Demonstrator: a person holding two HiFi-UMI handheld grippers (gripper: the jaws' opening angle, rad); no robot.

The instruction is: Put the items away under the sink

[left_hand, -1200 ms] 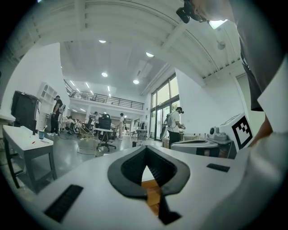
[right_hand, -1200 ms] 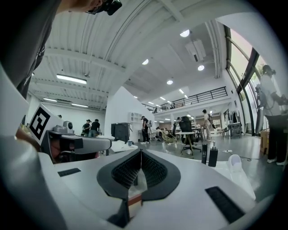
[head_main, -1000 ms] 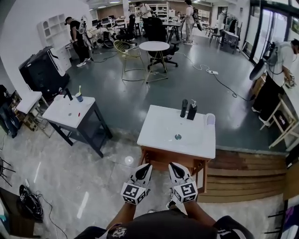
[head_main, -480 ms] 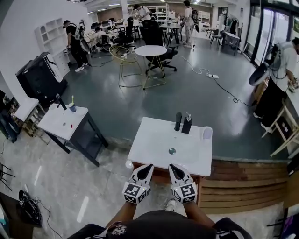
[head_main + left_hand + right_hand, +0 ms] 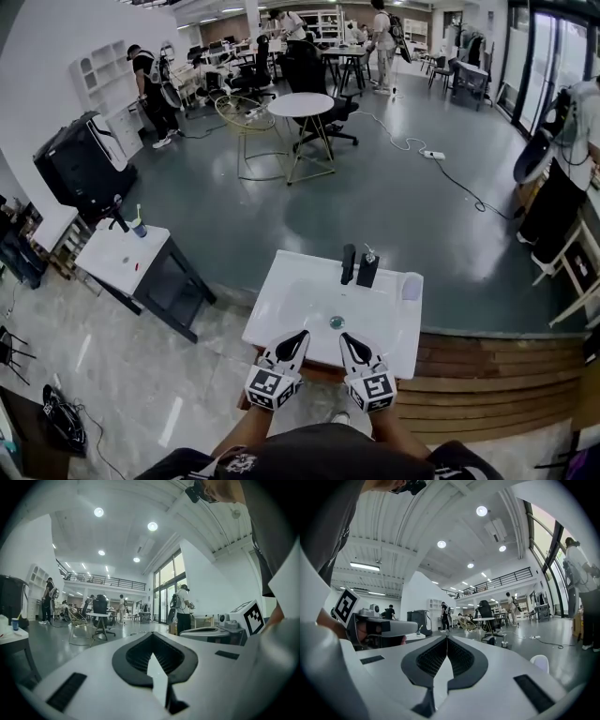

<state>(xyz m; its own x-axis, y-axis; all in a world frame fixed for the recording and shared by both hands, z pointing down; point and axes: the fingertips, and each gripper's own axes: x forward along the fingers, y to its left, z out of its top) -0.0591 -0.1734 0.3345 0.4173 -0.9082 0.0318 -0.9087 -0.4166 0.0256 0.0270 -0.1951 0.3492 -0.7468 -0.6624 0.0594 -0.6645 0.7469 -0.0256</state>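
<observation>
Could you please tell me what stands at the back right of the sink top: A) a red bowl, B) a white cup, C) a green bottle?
B: a white cup stands on the sink top, just right of the black soap dispenser.

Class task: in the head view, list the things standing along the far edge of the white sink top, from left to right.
Black faucet → dark soap dispenser → white cup.
</observation>
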